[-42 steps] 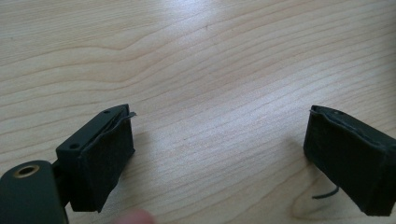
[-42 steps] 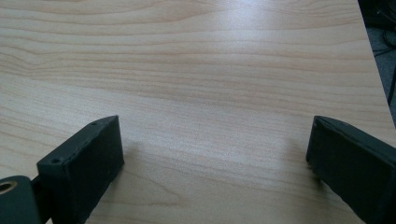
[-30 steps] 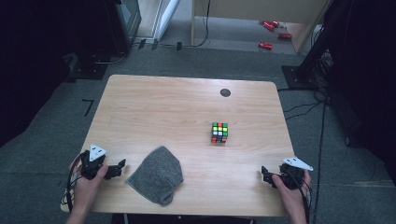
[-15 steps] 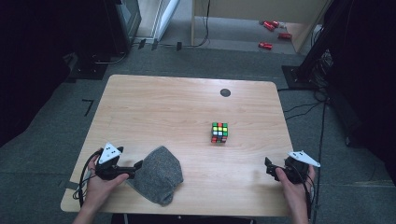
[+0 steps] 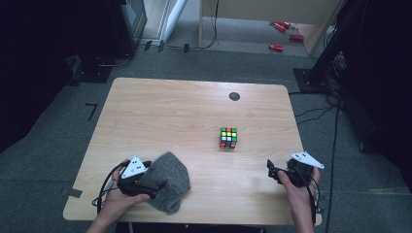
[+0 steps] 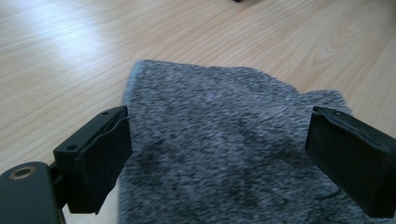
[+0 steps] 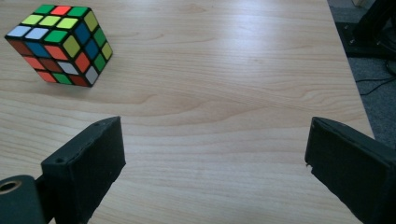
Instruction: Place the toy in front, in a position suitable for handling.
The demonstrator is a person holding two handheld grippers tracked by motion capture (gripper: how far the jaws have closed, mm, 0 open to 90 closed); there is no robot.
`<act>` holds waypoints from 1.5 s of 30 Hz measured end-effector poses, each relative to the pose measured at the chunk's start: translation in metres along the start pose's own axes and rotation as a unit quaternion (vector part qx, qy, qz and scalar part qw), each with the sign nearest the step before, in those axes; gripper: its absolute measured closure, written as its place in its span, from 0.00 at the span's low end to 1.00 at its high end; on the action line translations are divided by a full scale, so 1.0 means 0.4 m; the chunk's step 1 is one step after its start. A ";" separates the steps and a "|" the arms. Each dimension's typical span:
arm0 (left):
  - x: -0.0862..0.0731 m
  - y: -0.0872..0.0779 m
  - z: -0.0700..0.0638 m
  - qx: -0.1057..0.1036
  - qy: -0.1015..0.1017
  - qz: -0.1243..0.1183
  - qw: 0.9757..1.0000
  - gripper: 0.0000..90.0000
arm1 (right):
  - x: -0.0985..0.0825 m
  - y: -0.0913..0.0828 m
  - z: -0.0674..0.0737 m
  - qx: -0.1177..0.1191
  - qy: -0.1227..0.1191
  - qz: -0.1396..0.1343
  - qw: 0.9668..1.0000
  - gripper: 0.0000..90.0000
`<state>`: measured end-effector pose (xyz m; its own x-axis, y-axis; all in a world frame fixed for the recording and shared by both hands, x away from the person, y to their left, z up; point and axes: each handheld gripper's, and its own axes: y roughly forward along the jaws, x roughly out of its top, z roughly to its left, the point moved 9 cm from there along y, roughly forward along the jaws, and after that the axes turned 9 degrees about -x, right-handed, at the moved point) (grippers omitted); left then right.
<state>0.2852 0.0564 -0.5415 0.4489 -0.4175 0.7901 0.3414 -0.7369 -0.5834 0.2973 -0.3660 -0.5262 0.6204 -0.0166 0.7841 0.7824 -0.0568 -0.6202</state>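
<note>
Looking down from the high view, I have my left gripper at the near left of the table, pushed up against the left edge of the grey knitted cloth. In the left gripper view its two black jaws stand wide apart with the cloth spread between and beneath them; the left jaw sits right at the cloth's edge, the right jaw over its far side. I cannot tell whether either jaw presses the fabric. The cloth lies rumpled near the table's near edge, left of centre.

My right gripper hovers at the near right corner of the table, well apart from the cloth. In the right gripper view its jaws are spread wide too, with bare wood between them and nothing held. A colourful puzzle cube stands on the table right of centre, farther away than both grippers; in the right gripper view it sits far and to the left of the jaws. A small dark disc lies near the table's far edge.
</note>
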 end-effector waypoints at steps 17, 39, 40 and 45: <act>-0.019 0.082 -0.005 0.027 0.002 0.040 0.999 0.28 | 0.029 0.019 0.120 0.034 -0.028 -0.007 0.999 0.05; 0.031 0.119 0.081 0.077 -0.015 -0.007 0.997 0.53 | 0.052 0.077 0.294 0.084 -0.047 -0.019 0.995 0.00; 0.027 0.120 0.081 0.075 -0.019 -0.007 0.997 0.50 | 0.052 0.084 0.300 0.084 -0.042 -0.015 0.995 0.00; 0.020 0.119 0.086 0.068 -0.036 -0.014 0.997 0.43 | 0.053 0.109 0.325 0.083 -0.029 -0.008 0.996 0.00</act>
<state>0.3335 0.0362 -0.5693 0.4939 -0.3549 0.7938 0.4613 -0.6670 -0.5852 0.3516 -0.2391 -0.5396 0.6055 0.0411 0.7948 0.7880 0.1087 -0.6060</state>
